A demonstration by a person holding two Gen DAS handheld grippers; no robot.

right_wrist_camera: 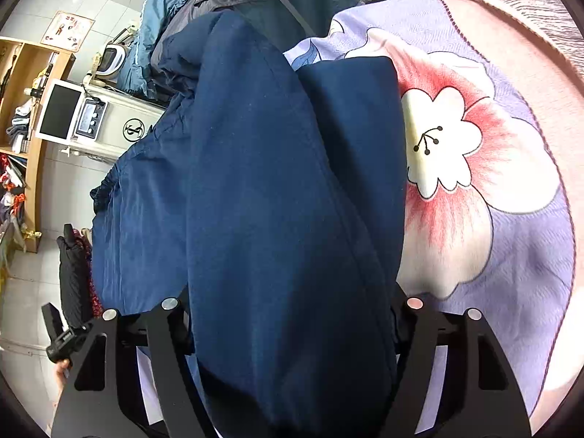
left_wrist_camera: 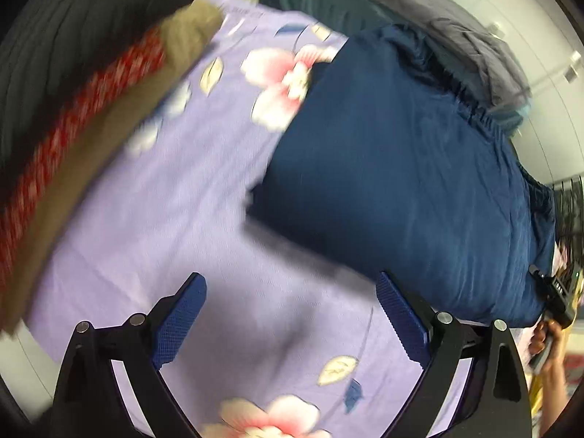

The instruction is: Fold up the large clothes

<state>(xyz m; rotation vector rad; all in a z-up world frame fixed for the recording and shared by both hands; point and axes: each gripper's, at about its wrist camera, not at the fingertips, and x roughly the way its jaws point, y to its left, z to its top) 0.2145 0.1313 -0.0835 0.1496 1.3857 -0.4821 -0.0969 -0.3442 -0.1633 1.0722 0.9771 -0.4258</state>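
The left gripper [left_wrist_camera: 292, 314] hung wide open, jaws empty, over the floral sheet [left_wrist_camera: 153, 197] — the right gripper's [right_wrist_camera: 292, 328] jaws sat hidden under the navy garment [right_wrist_camera: 255, 182], their grip impossible to tell.

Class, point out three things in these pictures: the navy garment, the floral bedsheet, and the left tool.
navy garment [right_wrist_camera: 262, 189]: right wrist view, middle of its top folded layer.
floral bedsheet [left_wrist_camera: 175, 189]: left wrist view, bare lilac patch.
left tool [left_wrist_camera: 292, 288]: left wrist view, midway between the fingertips.
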